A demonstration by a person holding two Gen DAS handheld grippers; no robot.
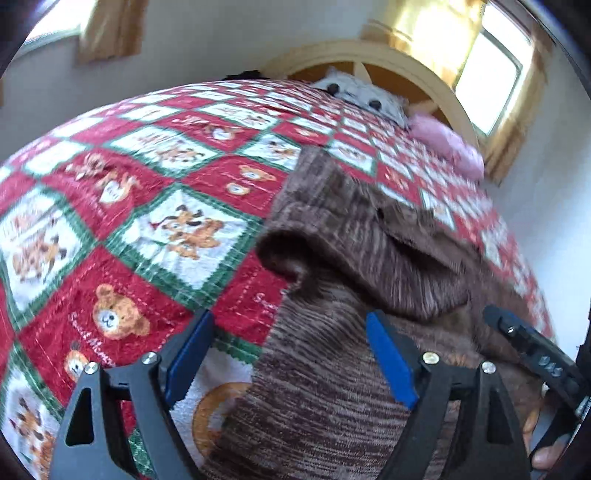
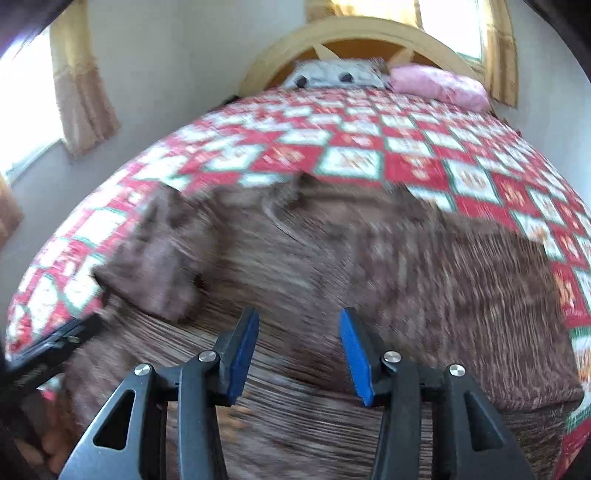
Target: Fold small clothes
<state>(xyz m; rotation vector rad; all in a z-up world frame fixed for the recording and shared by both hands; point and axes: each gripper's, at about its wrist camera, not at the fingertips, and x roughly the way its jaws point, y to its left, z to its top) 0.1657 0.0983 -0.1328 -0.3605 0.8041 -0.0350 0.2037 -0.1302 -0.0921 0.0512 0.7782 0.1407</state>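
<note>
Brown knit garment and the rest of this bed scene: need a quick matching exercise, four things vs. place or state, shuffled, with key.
Things
1. brown knit garment
2. pink pillow
3. left gripper
4. quilt

Place or state
A. open, over the garment's left edge
B. red, white and green checks with bears, covering the bed
C. at the headboard, right of the grey plush pillow
D. spread on the quilt, one sleeve folded across it

Pairs: 1-D, 2-C, 3-A, 4-B
</note>
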